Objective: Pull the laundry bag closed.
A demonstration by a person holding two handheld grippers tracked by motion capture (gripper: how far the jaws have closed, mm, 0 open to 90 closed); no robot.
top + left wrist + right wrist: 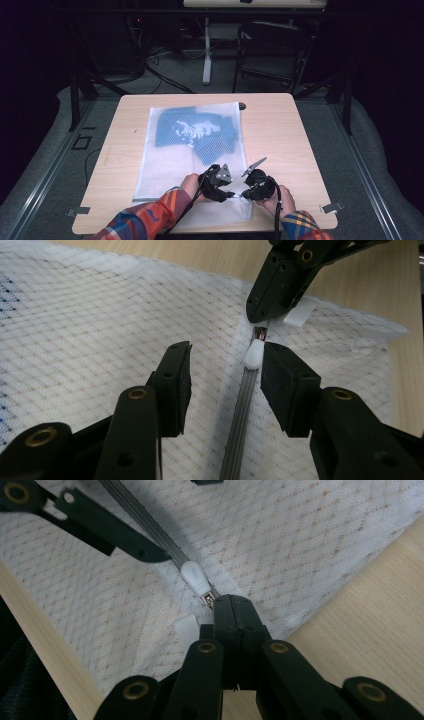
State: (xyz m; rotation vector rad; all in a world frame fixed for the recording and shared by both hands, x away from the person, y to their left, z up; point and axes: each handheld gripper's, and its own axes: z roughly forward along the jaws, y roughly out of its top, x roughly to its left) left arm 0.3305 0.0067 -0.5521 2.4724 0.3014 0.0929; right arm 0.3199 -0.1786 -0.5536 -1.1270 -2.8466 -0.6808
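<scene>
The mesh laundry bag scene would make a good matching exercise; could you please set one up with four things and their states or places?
Things:
1. left gripper
2. right gripper
3. white zipper pull
4. blue garment

States or places:
A. jaws shut at the zipper's end
B. inside the mesh bag, at its far end
C. jaws open, one on each side of the zipper track
D. on the grey zipper track, close to the bag's corner

Pairs: 1-C, 2-A, 3-D, 4-B
</scene>
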